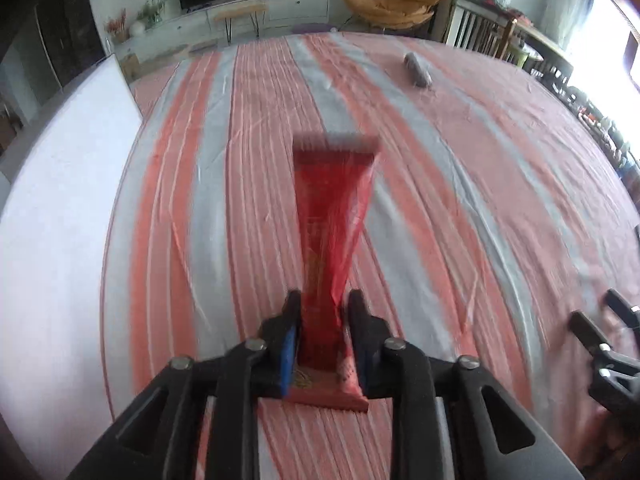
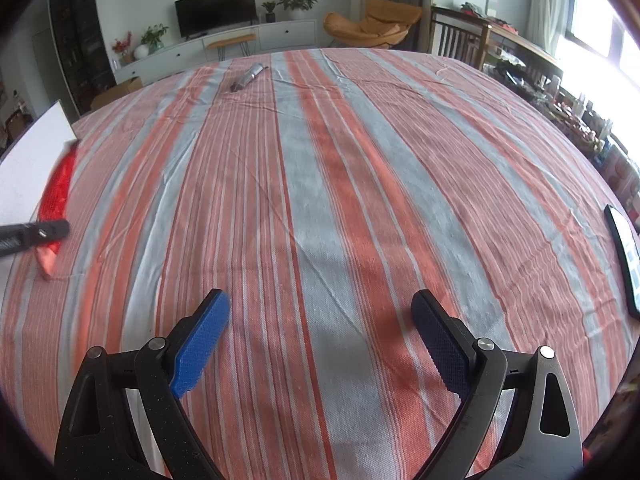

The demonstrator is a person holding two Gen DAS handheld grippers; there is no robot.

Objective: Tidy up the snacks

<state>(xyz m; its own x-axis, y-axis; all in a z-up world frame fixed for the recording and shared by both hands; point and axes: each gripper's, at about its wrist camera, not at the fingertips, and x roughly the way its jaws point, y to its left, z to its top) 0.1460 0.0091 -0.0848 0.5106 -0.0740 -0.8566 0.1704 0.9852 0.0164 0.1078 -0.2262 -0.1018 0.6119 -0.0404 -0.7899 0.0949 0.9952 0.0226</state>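
Observation:
A long red snack packet [image 1: 332,216] stands between the fingers of my left gripper [image 1: 325,298], which is shut on its lower part. The packet sticks out forward over the striped tablecloth [image 1: 460,200]. From the right wrist view the same red packet [image 2: 58,184] shows at the far left, with a left finger [image 2: 40,234] across it. My right gripper [image 2: 320,298] hovers low over the cloth, open, with nothing between its blue pads. A grey-silver packet [image 1: 418,70] lies far back on the table, also visible in the right wrist view [image 2: 248,76].
A white flat panel [image 1: 60,200] borders the cloth on the left. A dark phone-like slab [image 2: 624,256] lies at the right table edge. My right gripper's fingers [image 1: 600,328] show at the right of the left wrist view. Chairs and cluttered shelves stand beyond the right side.

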